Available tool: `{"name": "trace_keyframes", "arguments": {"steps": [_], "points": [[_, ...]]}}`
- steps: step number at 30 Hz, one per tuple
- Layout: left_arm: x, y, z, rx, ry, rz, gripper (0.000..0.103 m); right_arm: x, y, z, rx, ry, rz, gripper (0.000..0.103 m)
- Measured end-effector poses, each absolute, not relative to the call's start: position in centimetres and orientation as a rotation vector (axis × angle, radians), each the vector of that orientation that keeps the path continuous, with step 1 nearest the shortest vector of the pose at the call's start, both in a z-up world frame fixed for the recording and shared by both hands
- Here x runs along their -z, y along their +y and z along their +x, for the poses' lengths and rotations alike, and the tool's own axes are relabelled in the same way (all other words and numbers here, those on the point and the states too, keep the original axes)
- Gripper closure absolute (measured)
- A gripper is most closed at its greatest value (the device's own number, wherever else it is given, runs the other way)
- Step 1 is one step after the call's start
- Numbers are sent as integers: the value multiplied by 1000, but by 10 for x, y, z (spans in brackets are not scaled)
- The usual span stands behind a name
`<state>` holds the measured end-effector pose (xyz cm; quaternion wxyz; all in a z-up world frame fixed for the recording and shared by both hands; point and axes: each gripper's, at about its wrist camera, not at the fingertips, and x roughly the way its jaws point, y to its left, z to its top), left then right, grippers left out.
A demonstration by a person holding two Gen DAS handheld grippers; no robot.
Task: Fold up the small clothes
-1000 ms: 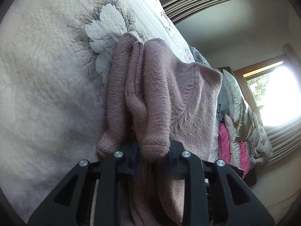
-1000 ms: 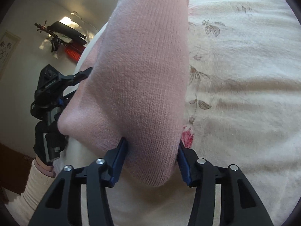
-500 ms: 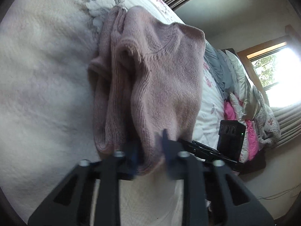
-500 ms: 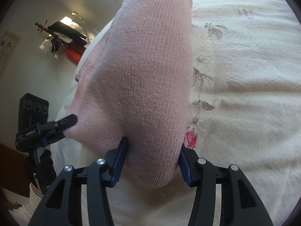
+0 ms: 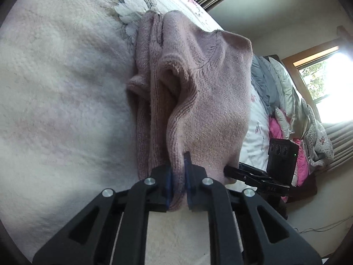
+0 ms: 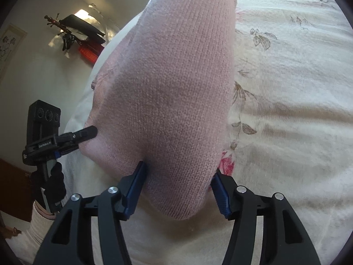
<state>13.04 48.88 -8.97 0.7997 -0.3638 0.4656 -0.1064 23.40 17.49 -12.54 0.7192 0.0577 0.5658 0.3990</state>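
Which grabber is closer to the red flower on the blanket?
Right. The right gripper holds the pink sweater right beside the red flower. The left gripper is on the sweater's far side.

Open floral quilt point(image 6: 286, 110) lies right of the pink sweater point(image 6: 172, 88); bare quilt also lies to its left. Heaped pillows point(image 5: 286, 101) block the far side beside the right gripper point(image 5: 253, 174).
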Motion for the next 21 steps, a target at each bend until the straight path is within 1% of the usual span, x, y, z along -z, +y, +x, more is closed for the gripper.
{"name": "trace_keyframes", "arguments": {"steps": [2, 4, 6, 7, 8, 12, 15, 16, 17, 18, 21], "points": [[72, 501, 131, 186, 963, -727, 71, 111, 170, 242, -872, 1232, 114, 39], [53, 513, 141, 147, 924, -691, 70, 93, 162, 253, -850, 1182, 103, 31], [39, 519, 165, 137, 908, -671, 69, 76, 159, 270, -815, 1145, 102, 28], [35, 521, 180, 138, 909, -666, 65, 67, 159, 280, -797, 1130, 105, 28], [34, 524, 197, 134, 916, -662, 63, 60, 160, 291, -790, 1116, 115, 28], [51, 535, 257, 83, 985, -659, 63, 52, 174, 328, -769, 1107, 154, 28], [66, 535, 281, 69, 1019, -691, 64, 57, 189, 340, -762, 1105, 124, 28], [65, 534, 285, 77, 1012, -690, 69, 60, 193, 341, -772, 1109, 121, 28], [63, 532, 285, 87, 998, -680, 80, 63, 195, 343, -776, 1111, 116, 28], [58, 530, 282, 99, 976, -669, 83, 64, 198, 344, -779, 1109, 112, 28], [44, 534, 262, 67, 900, -656, 85, 67, 200, 346, -801, 1102, 122, 28]]}}
